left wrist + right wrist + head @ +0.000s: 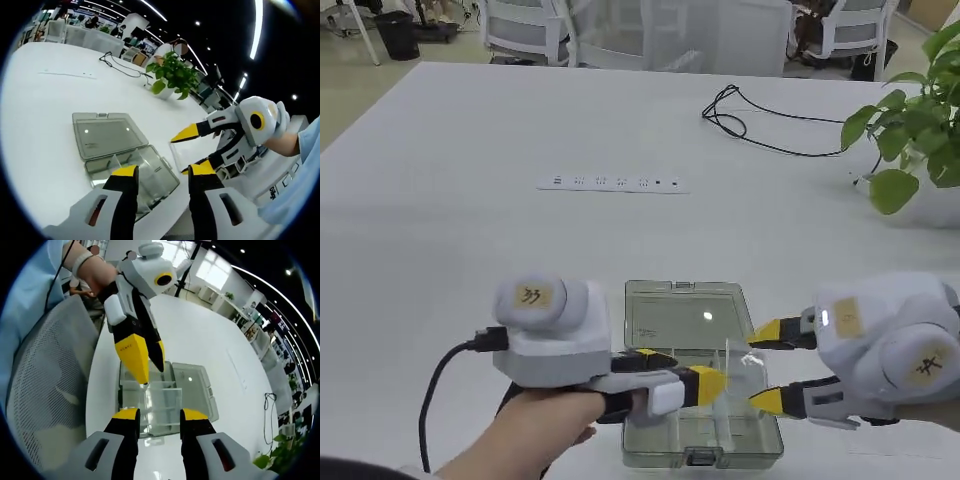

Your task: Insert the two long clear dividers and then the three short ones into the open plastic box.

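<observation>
The job looks partly done at best. The open plastic box sits at the near edge of the white table, right in front of the person, with its lid laid flat on the far side. One clear divider stands upright in the tray, towards its right end. It rises well above the rim, so I judge it is not yet pressed home. I cannot tell whether it is a long piece or a short one. The left gripper view hints at a partition line or two already inside the tray. The plastic is so clear that I cannot count them, so how many of the five are left is uncertain.

The left gripper, held in a hand, reaches in over the tray from the left. Its own view shows a plain gap between its jaws, with the box visible through that gap. In the right gripper view, one yellow tip sits at the top corner of the divider and seems to touch it. I cannot tell whether the sheet is pinched.

The right gripper comes in from the right with its jaws spread wide. The tips are just beside the divider's edge, and I see nothing clamped between them.
</observation>
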`<state>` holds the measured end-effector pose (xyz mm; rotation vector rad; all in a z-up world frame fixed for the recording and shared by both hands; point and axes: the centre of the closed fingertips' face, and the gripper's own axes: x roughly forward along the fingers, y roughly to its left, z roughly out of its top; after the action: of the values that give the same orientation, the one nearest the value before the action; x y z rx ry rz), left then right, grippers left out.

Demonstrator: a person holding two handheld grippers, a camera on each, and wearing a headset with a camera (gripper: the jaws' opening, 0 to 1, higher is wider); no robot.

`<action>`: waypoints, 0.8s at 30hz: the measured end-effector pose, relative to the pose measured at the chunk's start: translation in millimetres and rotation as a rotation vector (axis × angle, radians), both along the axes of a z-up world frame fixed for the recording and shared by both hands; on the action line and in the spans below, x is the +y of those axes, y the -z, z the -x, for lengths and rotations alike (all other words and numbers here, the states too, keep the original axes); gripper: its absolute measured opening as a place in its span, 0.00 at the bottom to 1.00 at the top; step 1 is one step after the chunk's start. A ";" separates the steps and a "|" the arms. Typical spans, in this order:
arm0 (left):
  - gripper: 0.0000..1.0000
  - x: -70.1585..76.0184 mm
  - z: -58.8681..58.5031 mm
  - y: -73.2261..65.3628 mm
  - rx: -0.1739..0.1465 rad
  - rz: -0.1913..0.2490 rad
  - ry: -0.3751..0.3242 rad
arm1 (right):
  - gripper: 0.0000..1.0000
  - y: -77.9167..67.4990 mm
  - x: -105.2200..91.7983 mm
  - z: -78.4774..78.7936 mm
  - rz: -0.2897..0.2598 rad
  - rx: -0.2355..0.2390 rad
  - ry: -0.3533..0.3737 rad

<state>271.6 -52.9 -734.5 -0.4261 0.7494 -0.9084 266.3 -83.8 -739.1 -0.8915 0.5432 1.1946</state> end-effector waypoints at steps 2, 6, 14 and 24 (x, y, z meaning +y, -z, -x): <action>0.34 -2.1 1.1 -0.2 0.019 0.021 0.005 | 0.32 -2.1 4.4 1.4 0.006 -0.015 -0.017; 0.25 -3.1 3.9 2.6 0.035 0.022 0.015 | 0.32 -6.5 11.9 4.2 0.006 -0.033 -0.039; 0.10 -7.0 10.2 0.4 0.069 0.065 0.027 | 0.32 -6.9 19.9 7.9 0.034 -0.060 -0.089; 0.00 -9.3 15.3 -3.5 0.101 0.115 0.038 | 0.32 -6.8 23.9 10.8 0.062 -0.084 -0.133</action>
<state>256.2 -62.3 -731.0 -0.5643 0.8013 -0.9745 255.5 -60.0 -732.3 -1.0396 0.4608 1.2600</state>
